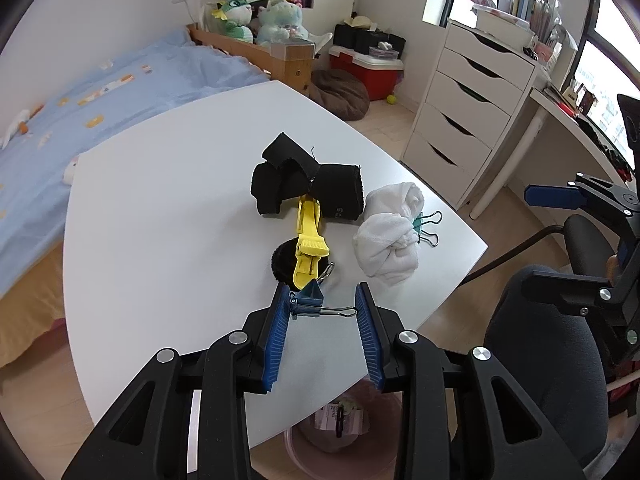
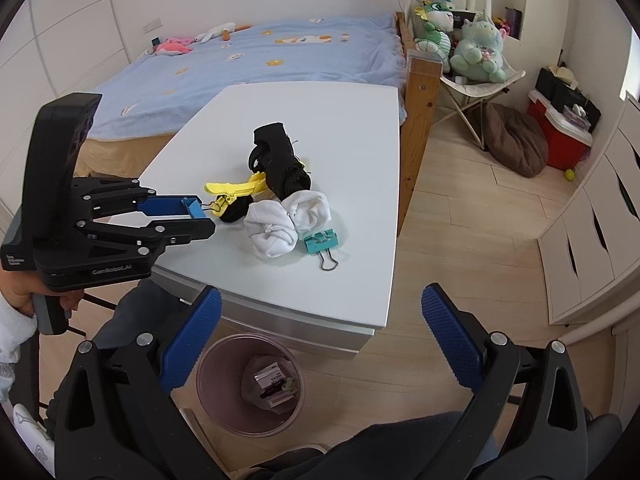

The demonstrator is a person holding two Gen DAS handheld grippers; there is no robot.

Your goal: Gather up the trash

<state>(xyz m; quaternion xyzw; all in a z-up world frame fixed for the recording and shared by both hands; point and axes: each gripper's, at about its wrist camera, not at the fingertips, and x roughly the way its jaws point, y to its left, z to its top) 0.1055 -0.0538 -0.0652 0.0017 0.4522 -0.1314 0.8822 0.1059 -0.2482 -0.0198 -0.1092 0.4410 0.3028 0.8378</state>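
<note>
Left wrist view shows the left gripper [image 1: 322, 312] squeezing a blue binder clip [image 1: 310, 300] between its two blue pads, with the clip's wire handle lying sideways from one pad to the other. The clip sits low over the near part of the white table [image 1: 160, 208], just in front of a yellow clothes peg [image 1: 308, 240] and a black cloth bundle [image 1: 304, 184]. A pink trash bin [image 2: 250, 384] stands on the floor below the table's near edge, so I think the clip has to come back toward the person and then down. The floor by the bin looks free. The right gripper [image 2: 320, 340] hangs over the bin with its fingers wide apart and nothing in them. A white cloth bundle [image 2: 286, 220] and a teal binder clip [image 2: 322, 242] lie closer to that right side.
</note>
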